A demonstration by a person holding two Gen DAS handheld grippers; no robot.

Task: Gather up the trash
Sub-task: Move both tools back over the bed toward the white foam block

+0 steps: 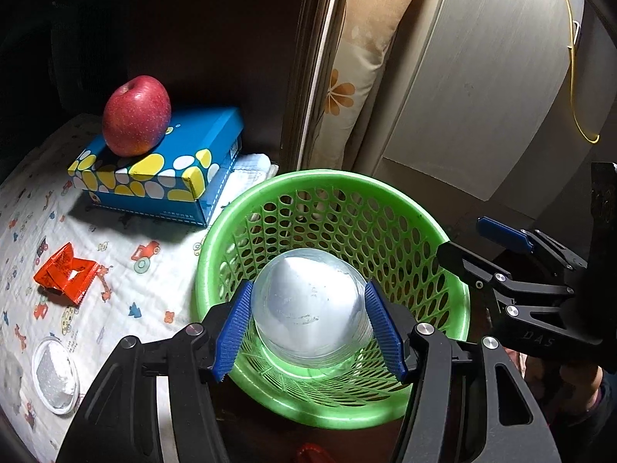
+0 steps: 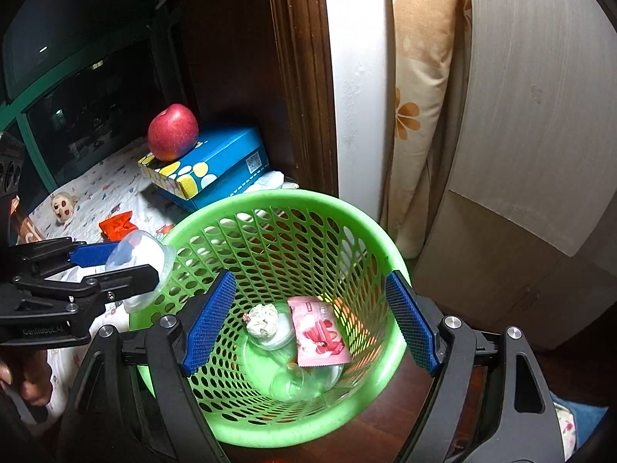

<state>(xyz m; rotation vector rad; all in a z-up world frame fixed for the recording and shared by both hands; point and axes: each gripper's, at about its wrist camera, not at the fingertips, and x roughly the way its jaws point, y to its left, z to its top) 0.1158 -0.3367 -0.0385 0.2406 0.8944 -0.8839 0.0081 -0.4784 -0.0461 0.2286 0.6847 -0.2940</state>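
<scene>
1. Far left on the patterned cloth (image 1: 115, 277) I see a foil-lidded round cup (image 1: 56, 376) and a crumpled red wrapper (image 1: 65, 272), both not yet collected; an apple (image 1: 137, 115) sits on the blue tissue box (image 1: 162, 169).
2. My left gripper (image 1: 308, 330) is clamped on a clear plastic cup (image 1: 308, 305), holding it at the green mesh basket (image 1: 443, 239), about over its near-left rim.
3. My right gripper (image 2: 308, 320) hangs wide and empty over the basket, where a pink packet (image 2: 318, 332) and a wadded tissue (image 2: 262, 320) already lie.
4. This looks like the drop step: next I would carry the cup well inside the rim, then spread the left jaws.
</scene>
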